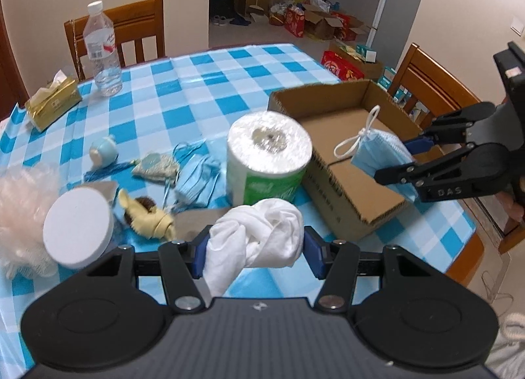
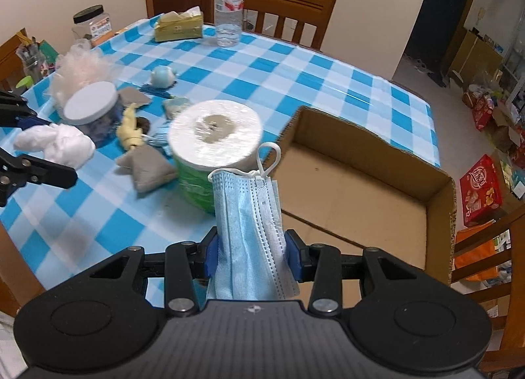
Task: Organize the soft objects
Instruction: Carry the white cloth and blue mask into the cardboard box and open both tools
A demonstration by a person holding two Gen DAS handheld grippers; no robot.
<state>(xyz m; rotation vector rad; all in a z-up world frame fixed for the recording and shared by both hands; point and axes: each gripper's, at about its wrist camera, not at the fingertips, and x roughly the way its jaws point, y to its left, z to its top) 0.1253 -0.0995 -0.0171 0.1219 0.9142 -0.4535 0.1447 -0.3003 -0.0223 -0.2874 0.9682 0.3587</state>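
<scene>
My left gripper (image 1: 256, 252) is shut on a crumpled white cloth (image 1: 262, 231), held above the checked table near its front edge; it also shows in the right wrist view (image 2: 55, 144). My right gripper (image 2: 252, 254) is shut on a blue face mask (image 2: 249, 214), held over the near edge of the open cardboard box (image 2: 361, 182); the left wrist view shows the mask (image 1: 377, 152) over the box (image 1: 344, 136). A toilet paper roll (image 1: 267, 162) stands left of the box. More masks (image 1: 193, 178), a yellow soft toy (image 1: 147, 214) and a small pouch (image 1: 156, 165) lie left of the roll.
A white-lidded jar (image 1: 77, 228), a fluffy pink puff (image 1: 19, 201), a blue round toy (image 1: 103, 152), a tissue pack (image 1: 52, 103) and a water bottle (image 1: 101, 50) stand on the table. A grey pouch (image 2: 147, 168) lies by the roll. Wooden chairs (image 1: 131, 31) surround the table.
</scene>
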